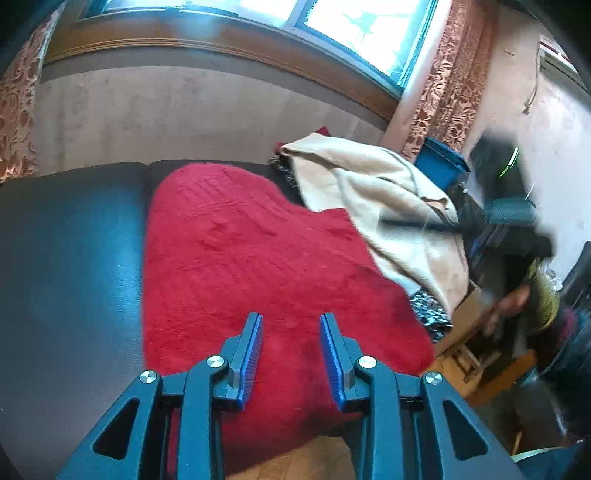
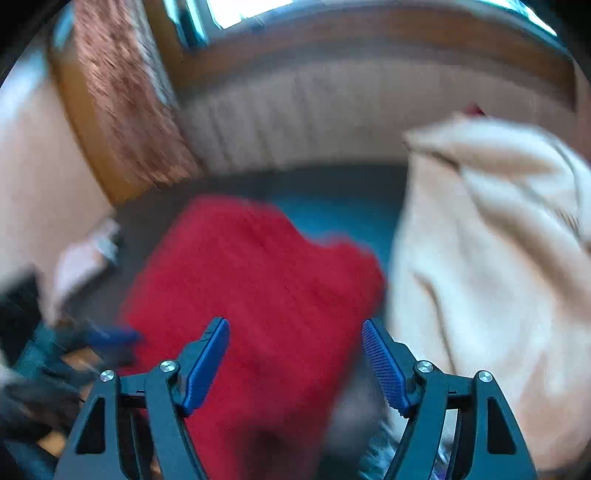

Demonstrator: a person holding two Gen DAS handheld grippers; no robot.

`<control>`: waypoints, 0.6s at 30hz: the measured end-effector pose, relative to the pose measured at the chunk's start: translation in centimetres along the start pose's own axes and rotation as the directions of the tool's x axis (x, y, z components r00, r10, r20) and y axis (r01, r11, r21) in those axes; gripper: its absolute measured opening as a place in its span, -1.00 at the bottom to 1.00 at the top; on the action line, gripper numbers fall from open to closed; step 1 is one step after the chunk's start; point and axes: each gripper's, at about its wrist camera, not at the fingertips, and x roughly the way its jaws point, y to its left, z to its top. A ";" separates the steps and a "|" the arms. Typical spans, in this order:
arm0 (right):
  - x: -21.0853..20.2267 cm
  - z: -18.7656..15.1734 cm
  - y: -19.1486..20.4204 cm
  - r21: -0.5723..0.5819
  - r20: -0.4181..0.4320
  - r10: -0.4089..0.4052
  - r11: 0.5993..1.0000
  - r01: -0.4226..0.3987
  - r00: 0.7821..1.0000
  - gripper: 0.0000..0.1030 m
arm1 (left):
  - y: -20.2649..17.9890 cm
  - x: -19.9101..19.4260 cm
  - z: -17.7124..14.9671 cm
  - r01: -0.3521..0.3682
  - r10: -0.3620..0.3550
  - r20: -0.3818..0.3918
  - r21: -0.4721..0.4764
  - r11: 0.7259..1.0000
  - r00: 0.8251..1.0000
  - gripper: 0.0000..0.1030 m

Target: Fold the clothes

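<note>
Bright daylight comes through a window (image 1: 369, 26) above a wooden sill (image 1: 229, 48). Patterned reddish curtains (image 1: 454, 81) hang at both its sides. Below the sill runs a pale wall (image 1: 184, 118), then a dark desk (image 1: 66, 251). Wooden floor (image 1: 454, 369) lies right of the desk.

One red knit garment (image 1: 258, 258); one beige cloth (image 1: 388, 206); one blue bin (image 1: 441, 162); two curtains (image 1: 454, 74).
</note>
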 end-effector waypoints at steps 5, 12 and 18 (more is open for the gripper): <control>5.5 4.9 6.2 -0.061 -0.007 0.195 0.979 -0.195 0.981 0.47 | -0.4 1.5 -0.7 0.007 -0.006 -0.028 0.025 1.000 1.000 -0.37; 15.2 0.9 4.5 -0.118 -0.166 0.058 0.990 -0.078 0.984 0.49 | -0.9 3.3 -2.0 0.023 -0.020 -0.067 0.037 0.999 0.998 -0.22; 12.2 -2.5 -1.4 0.016 -0.009 0.112 0.994 -0.112 0.994 0.50 | -0.3 3.8 -1.5 0.142 -0.146 -0.088 -0.050 0.989 0.985 -0.39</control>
